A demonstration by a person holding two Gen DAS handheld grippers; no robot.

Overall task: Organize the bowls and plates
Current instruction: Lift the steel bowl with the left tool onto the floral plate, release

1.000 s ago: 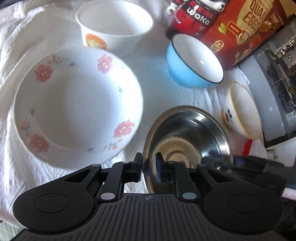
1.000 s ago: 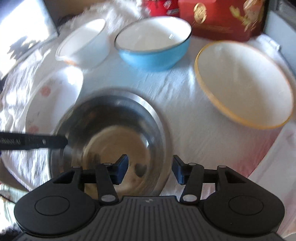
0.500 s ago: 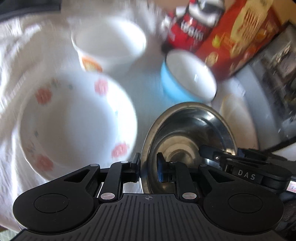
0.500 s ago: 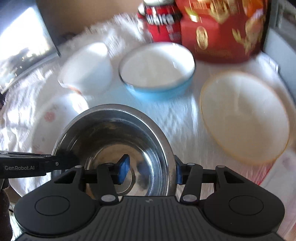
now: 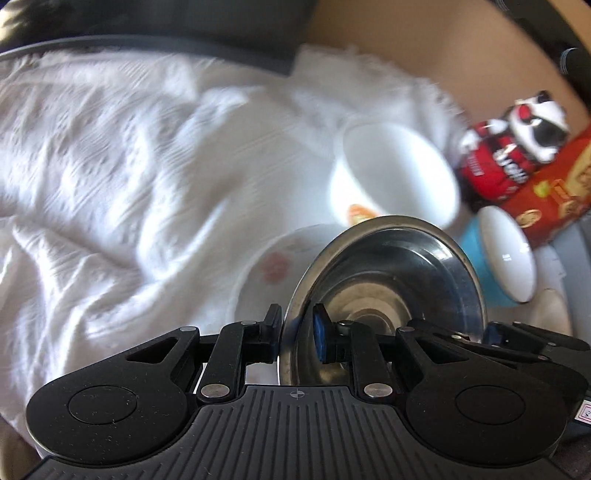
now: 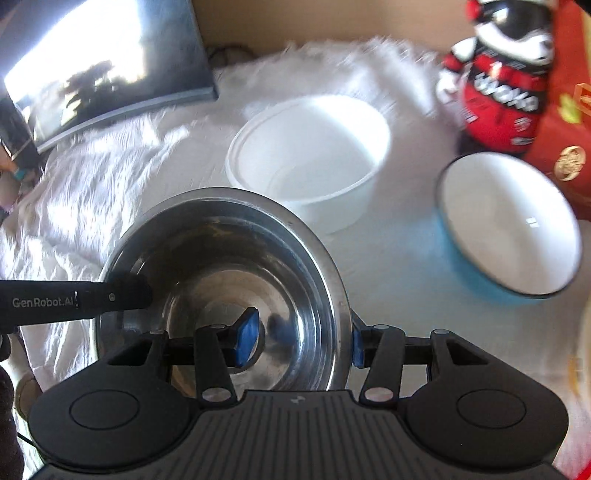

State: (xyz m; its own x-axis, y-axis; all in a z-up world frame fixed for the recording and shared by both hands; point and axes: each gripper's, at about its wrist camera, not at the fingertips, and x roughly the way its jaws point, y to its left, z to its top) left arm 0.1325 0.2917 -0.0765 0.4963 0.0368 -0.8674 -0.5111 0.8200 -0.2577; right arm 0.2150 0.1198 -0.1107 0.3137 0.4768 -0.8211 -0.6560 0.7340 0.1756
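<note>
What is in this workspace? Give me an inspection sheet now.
Surface: wrinkled white cloth.
Job's things: steel bowl lifted and tilted; white bowl, blue bowl and floral dish on the cloth.
Clutter: mascot bottle, red box.
Grippers: left gripper clamps the steel bowl's rim; right gripper sits open astride the opposite rim.
Cables: perhaps a dark cord, blurred.
Surroundings: monitor, tan wall.
</note>
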